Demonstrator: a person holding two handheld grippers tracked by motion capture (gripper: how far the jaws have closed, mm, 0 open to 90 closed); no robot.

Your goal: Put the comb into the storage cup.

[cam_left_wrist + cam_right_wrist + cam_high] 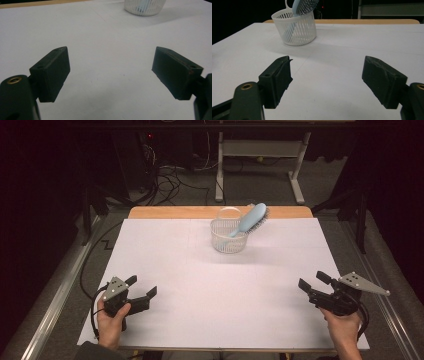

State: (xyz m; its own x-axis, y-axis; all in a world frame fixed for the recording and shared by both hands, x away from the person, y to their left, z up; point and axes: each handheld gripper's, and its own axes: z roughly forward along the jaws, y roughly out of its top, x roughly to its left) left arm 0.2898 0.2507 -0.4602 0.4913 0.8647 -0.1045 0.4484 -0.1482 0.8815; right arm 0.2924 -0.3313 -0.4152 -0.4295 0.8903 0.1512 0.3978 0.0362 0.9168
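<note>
At about seven o'clock on the white table sheet (pixel 200 290), the left gripper (pixel 143 286) is resting in the person's hand, its black jaws spread wide with nothing between them, aiming toward two o'clock. At twelve o'clock, the white slotted plastic basket (pixel 228 236) is standing upright near the far edge. The pale blue plastic hairbrush (pixel 248 220) is leaning in it, handle down inside, bristled head sticking out toward one o'clock, long axis tilted. At five o'clock, the right gripper (pixel 313 280) is sitting equally spread and empty, well apart from the basket.
</note>
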